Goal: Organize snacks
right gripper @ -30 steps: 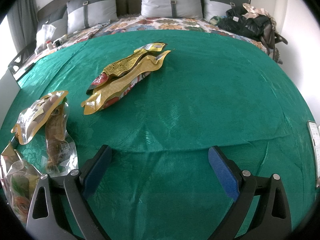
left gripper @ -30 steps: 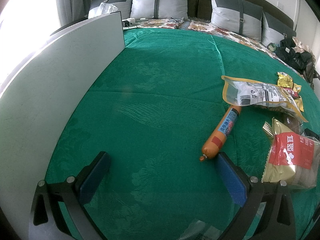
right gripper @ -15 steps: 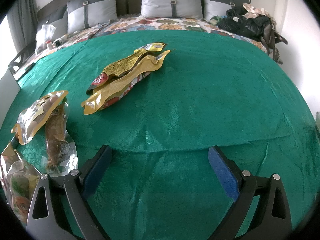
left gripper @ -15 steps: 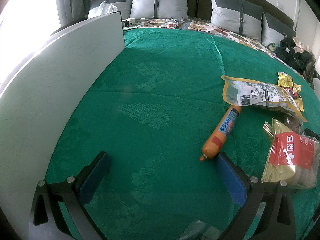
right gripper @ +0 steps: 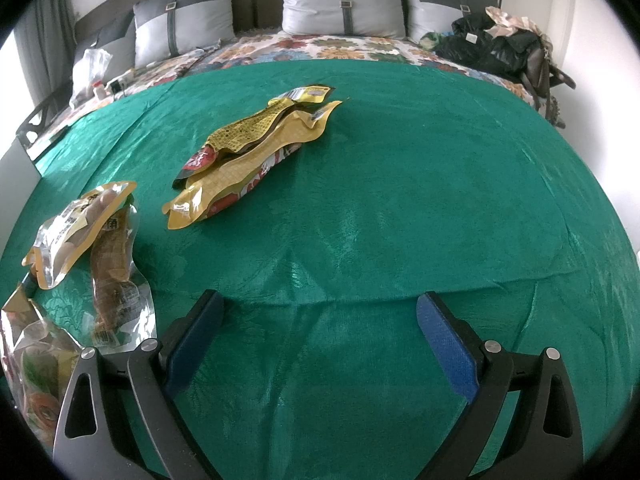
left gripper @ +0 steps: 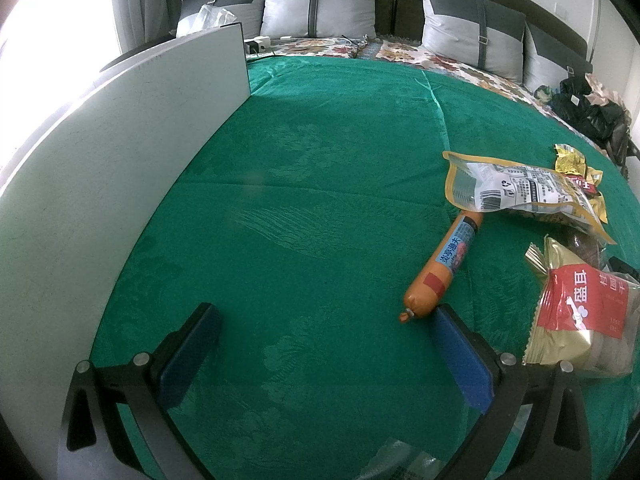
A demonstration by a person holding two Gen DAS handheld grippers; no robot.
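While both tools hover over the green cloth [left gripper: 320,184], the left gripper [left gripper: 326,320] stands wide open and holds nothing — the orange sausage [left gripper: 444,268] lies right of centre, its near end just beside the right finger. A red-and-gold packet [left gripper: 580,312] sits at the right edge, a silver pouch [left gripper: 520,192] above it. Spread wide and empty too, the right gripper [right gripper: 318,312] has yellow packets [right gripper: 252,160] at upper centre — clear-wrapped snacks [right gripper: 112,276] lie lower left.

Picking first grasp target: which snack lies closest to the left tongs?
The orange sausage stick: its clipped end lies just off the right finger of the open left tongs. The red-label pack and white-and-yellow pouch lie farther right.
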